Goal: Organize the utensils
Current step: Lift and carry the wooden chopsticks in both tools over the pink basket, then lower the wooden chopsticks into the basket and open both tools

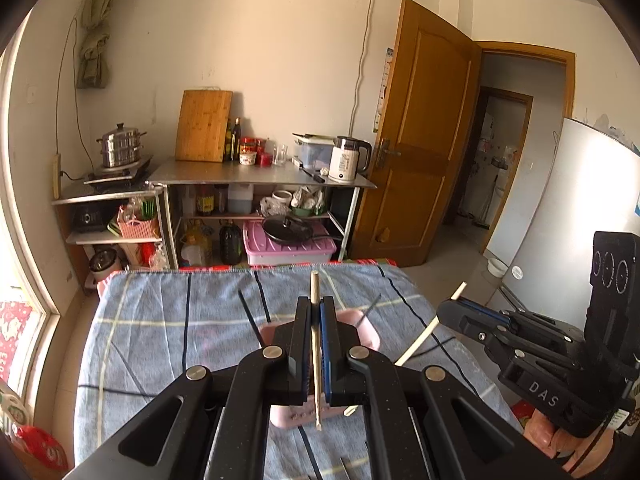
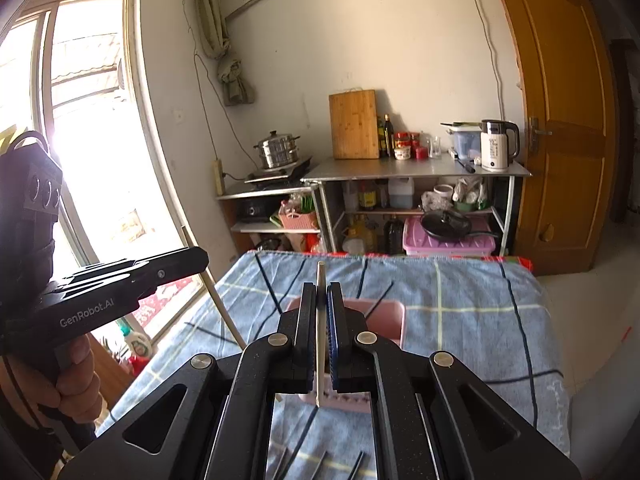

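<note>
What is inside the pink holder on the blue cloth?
The pink holder has dark chopsticks leaning out of it. Its bottom cannot be seen: the right claw, shut on a pale chopstick, covers most of it.

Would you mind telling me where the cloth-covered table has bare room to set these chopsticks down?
The far strip of the blue checked cloth, between the pink holder and the table's far edge, is bare, as is the right side beyond the holder. It is crowded at the near edge, where dark chopsticks lie, and around the holder itself.
</note>
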